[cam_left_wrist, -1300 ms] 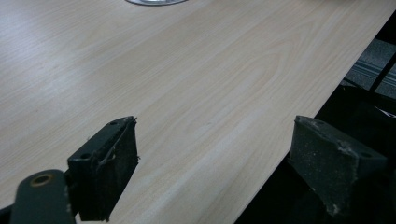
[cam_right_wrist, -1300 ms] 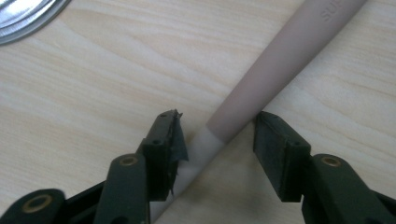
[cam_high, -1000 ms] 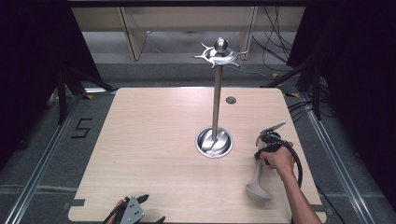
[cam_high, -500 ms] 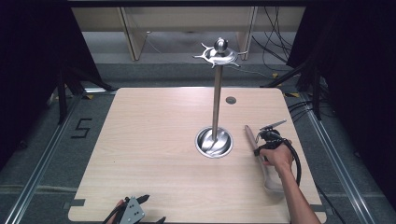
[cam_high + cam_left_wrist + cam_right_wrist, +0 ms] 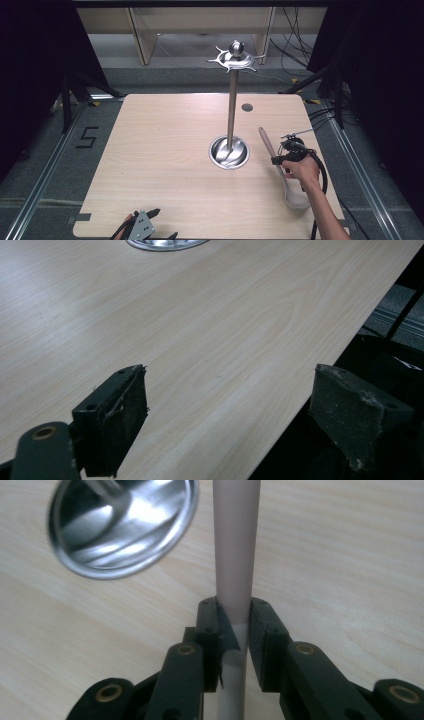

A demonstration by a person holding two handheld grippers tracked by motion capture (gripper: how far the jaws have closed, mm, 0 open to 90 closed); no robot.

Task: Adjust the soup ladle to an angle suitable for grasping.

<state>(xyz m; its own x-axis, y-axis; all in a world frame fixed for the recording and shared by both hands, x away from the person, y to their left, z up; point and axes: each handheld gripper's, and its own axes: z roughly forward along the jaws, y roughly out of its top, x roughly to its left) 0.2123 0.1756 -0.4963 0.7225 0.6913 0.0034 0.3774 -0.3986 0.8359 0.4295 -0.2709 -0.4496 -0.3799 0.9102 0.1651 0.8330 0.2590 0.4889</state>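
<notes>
Overhead lighting is even on the table (image 5: 165, 150); surroundings are dark. Glare marks the steel base dish (image 5: 122, 525). Close-range gripper views are soft, slightly blurred.

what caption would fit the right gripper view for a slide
Right hand-held gripper shut on the pale pinkish-beige spoon handle, beside the shiny round metal stand base on the light wooden table.

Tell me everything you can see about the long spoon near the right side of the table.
The spoon is a long utensil of pale pinkish-beige, matte material, perhaps silicone or plastic. It has a straight handle, slightly tapering, and a rounded bowl at the end nearest the person. It lies right of the steel stand base, its handle pointing away toward the far edge. The right gripper clamps the handle between its black jaws. Whether the bowl touches the table is unclear.
</notes>
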